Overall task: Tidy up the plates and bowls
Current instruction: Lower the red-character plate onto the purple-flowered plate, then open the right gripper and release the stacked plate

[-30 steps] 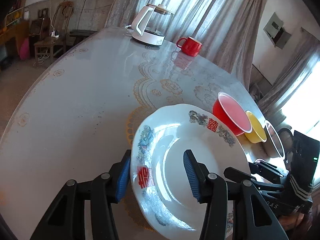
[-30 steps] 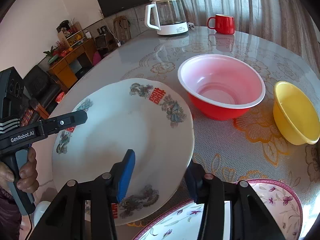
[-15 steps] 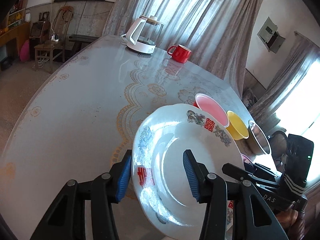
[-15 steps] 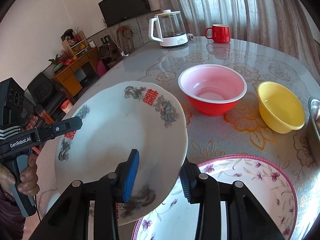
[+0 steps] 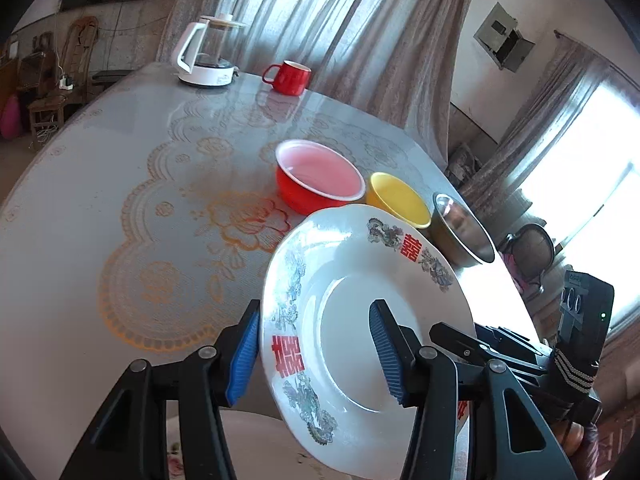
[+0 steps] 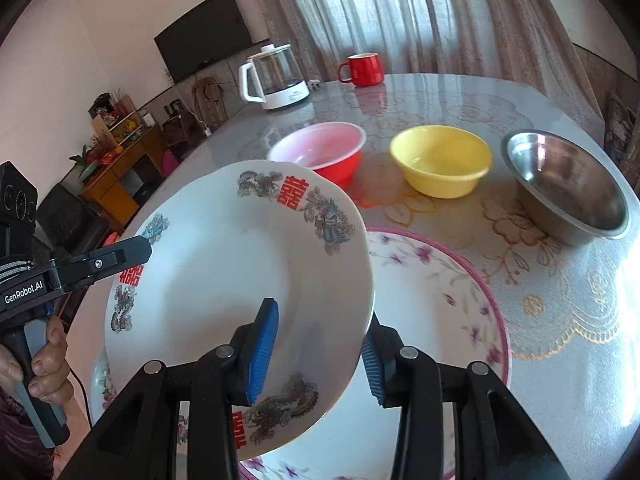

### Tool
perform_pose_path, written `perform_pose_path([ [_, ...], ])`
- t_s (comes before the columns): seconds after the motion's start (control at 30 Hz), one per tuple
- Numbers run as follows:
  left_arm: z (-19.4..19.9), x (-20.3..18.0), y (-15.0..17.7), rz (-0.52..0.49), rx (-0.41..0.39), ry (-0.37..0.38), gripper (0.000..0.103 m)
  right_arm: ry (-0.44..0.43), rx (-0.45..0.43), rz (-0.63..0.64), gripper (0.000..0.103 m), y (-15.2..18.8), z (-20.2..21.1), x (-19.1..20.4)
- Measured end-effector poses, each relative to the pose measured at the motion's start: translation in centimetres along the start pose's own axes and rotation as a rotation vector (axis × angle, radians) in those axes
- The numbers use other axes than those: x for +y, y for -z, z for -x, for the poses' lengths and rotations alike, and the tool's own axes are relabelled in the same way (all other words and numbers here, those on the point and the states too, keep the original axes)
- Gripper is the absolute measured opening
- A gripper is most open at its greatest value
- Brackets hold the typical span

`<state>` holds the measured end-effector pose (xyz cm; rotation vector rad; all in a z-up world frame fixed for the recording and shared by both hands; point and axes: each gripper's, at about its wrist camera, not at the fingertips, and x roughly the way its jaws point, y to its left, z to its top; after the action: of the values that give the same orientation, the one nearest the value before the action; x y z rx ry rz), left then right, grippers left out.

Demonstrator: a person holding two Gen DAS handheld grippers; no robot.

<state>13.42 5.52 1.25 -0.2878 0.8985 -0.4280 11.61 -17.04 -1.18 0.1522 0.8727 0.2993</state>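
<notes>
The white dragon-pattern plate (image 6: 240,280) has travelled across the table (image 5: 100,200) and now hangs tilted above the pink-rimmed floral plate (image 6: 440,300), both tongs, left (image 5: 316,354) and right (image 6: 316,356), clamped on its opposite rims, both loosening slightly.

White plate (image 6: 224,276) with red characters and dragon print, pink-rimmed plate (image 6: 448,300) with purple flowers, red bowl (image 6: 320,152), yellow bowl (image 6: 440,160), steel bowl (image 6: 568,188), grey desk (image 5: 100,168) with orange lace pattern.
</notes>
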Motion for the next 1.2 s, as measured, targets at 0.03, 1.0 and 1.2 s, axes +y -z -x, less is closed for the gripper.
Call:
perform_pose_path([
  [0.03,-0.4,-0.6,0.3,-0.008,0.012,0.004,0.053,0.015,0.001,-0.01,0.04,0.3,0.2,-0.6],
  [1.0,-4.6,-3.8,1.4,-0.002,0.105,0.03,0.059,0.245,-0.06,-0.069,0.053,2.1,1.9,-5.5],
  [1.2,-3.6,-3.7,1.1,-0.003,0.073,0.067,0.06,0.251,-0.054,-0.015,0.06,2.0,1.1,-4.2],
])
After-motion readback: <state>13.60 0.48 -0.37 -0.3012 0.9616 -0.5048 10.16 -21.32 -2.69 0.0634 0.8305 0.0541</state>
